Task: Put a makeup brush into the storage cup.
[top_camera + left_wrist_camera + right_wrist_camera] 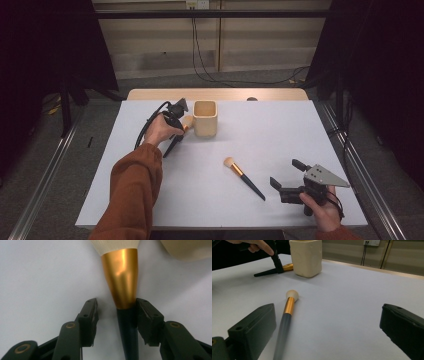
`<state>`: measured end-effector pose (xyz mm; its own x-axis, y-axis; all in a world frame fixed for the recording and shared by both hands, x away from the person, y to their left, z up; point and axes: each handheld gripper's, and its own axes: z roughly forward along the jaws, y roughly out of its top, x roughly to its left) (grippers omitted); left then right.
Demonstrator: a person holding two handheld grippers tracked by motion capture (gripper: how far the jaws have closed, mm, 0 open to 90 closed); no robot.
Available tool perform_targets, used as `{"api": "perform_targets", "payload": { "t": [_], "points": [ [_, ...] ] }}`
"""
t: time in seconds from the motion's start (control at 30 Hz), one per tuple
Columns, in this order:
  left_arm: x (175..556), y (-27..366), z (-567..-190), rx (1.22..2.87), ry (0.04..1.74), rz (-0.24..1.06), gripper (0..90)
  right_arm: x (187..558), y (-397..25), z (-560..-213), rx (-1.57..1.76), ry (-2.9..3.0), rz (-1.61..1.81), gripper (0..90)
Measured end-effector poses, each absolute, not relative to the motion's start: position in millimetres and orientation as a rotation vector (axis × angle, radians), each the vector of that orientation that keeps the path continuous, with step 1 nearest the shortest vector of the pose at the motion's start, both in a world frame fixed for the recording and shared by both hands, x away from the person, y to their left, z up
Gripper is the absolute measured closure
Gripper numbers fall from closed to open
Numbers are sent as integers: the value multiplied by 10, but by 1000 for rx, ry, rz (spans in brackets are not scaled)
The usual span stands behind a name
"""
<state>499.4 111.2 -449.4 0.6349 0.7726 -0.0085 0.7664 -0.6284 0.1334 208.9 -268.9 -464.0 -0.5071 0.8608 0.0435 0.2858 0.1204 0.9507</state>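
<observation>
A makeup brush [122,280] with a gold ferrule, white bristles and a dark handle lies on the white table just left of a cream square cup [205,118]. My left gripper [116,308] is open around it where ferrule meets handle. Its right jaw touches the brush; its left jaw stands a gap away. In the high view this gripper [180,124] is held low beside the cup. A second, similar brush [243,177] lies loose at centre front. My right gripper [285,172] hovers open to its right, with the brush [287,315] near its left jaw.
The white table surface [280,130] stretches bare to the right of the cup, with a wooden strip [220,94] along its far edge. A small dark object [252,99] sits at that far edge. Metal rails [45,180] run along both sides on the floor.
</observation>
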Motion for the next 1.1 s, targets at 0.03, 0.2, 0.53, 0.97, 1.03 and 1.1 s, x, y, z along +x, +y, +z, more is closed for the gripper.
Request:
{"api": "perform_targets", "payload": {
  "t": [0.03,0.2,0.53,0.97,1.03,1.1],
  "points": [
    [4992,1106,-4491,2733,1280,72,564,2089,-2688,-4642,1109,1870,1393,3],
    [5000,1109,-4492,2717,1295,45,619,2089,-2669,-4647,1112,1878,1389,3],
    [5020,1085,-4490,2713,1352,35,733,2089,-2669,-4651,1112,1883,1385,3],
    [5025,1113,-4478,2678,1392,26,741,2089,-2681,-4654,1117,1880,1383,3],
    [5019,1113,-4472,2678,1402,34,741,2088,-2683,-4655,1120,1879,1383,4],
    [5019,1132,-4468,2676,1405,58,742,2088,-2685,-4655,1123,1879,1382,4]
  ]
}}
